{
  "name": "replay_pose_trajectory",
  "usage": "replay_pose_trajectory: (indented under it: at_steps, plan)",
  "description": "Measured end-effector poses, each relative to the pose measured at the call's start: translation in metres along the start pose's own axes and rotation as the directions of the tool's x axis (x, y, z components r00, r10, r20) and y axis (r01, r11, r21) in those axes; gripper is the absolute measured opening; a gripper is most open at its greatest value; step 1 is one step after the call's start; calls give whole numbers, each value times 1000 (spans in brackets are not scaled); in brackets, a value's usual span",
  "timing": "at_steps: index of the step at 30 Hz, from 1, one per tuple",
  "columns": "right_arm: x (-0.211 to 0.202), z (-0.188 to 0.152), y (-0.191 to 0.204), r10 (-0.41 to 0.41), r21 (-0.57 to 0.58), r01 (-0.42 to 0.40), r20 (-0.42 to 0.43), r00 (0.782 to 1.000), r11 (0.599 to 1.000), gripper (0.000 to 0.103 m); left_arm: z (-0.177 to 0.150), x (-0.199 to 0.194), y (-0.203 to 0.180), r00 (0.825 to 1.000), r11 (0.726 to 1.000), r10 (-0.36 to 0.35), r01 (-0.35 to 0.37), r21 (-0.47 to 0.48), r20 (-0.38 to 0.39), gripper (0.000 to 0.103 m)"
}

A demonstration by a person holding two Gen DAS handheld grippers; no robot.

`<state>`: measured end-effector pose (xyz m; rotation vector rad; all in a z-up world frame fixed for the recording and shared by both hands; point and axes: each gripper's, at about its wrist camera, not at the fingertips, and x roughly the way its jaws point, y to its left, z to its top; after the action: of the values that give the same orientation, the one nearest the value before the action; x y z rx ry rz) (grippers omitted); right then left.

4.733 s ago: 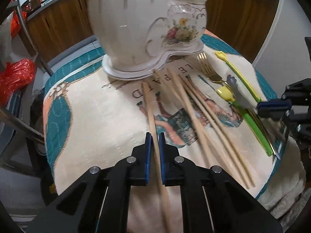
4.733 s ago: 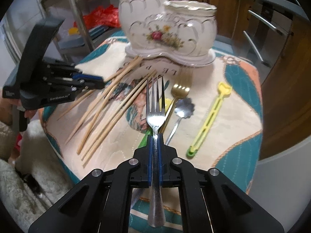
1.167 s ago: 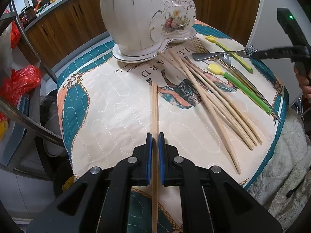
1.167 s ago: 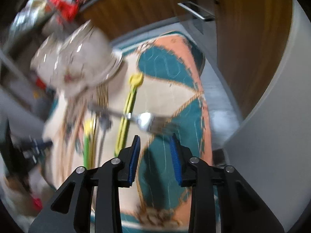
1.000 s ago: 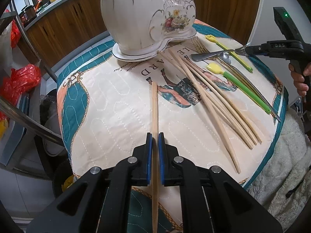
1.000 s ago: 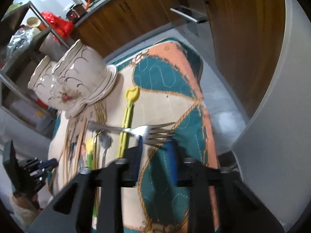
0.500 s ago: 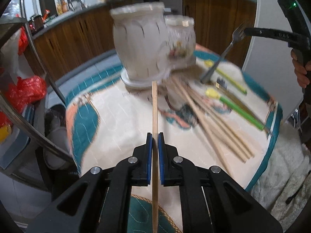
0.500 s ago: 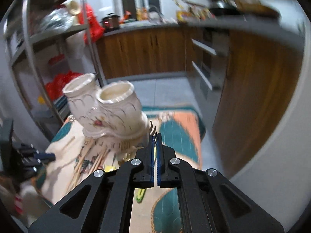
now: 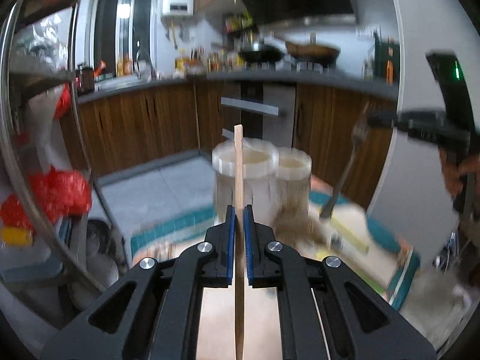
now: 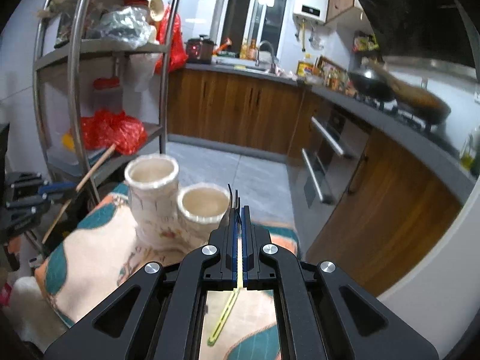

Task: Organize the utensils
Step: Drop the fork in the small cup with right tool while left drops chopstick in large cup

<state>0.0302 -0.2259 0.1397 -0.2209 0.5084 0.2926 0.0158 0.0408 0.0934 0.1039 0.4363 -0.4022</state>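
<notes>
Left gripper (image 9: 239, 234) has its fingers pinching a wooden chopstick (image 9: 239, 162) near mid-length, long axis along the fingers, far tip up and forward, lined up in front of the taller cup of the white ceramic holder (image 10: 168, 201) on the quilted bench (image 10: 90, 258), presumably for dropping in end-first. Right gripper (image 10: 237, 234) has its fingers pressed together on a steel fork (image 9: 345, 171), tines at the fingers and handle hanging steeply down beside the shorter cup, probably to go in handle-first. A yellow-green utensil (image 10: 225, 315) lies on the bench below.
</notes>
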Motion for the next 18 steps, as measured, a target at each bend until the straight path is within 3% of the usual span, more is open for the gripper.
replay_pose_trajectory:
  at_steps: [5,10,16,18]
  plan:
    - [-8,29,-3,-3,-5,4,64,998,1000,3,55,14,5,991,999,-24,30,-44,132,6]
    - [-7,53,-11,-8,14,7,110,994,1000,3,88,48,15,977,990,-46,72,-120,209,6]
    - [12,65,-17,-42,27,39,120,992,999,3,89,91,24,970,974,-34,86,-209,242,6]
    - [23,64,-15,-52,16,51,108,993,999,3,85,98,19,964,980,12,41,-195,265,6]
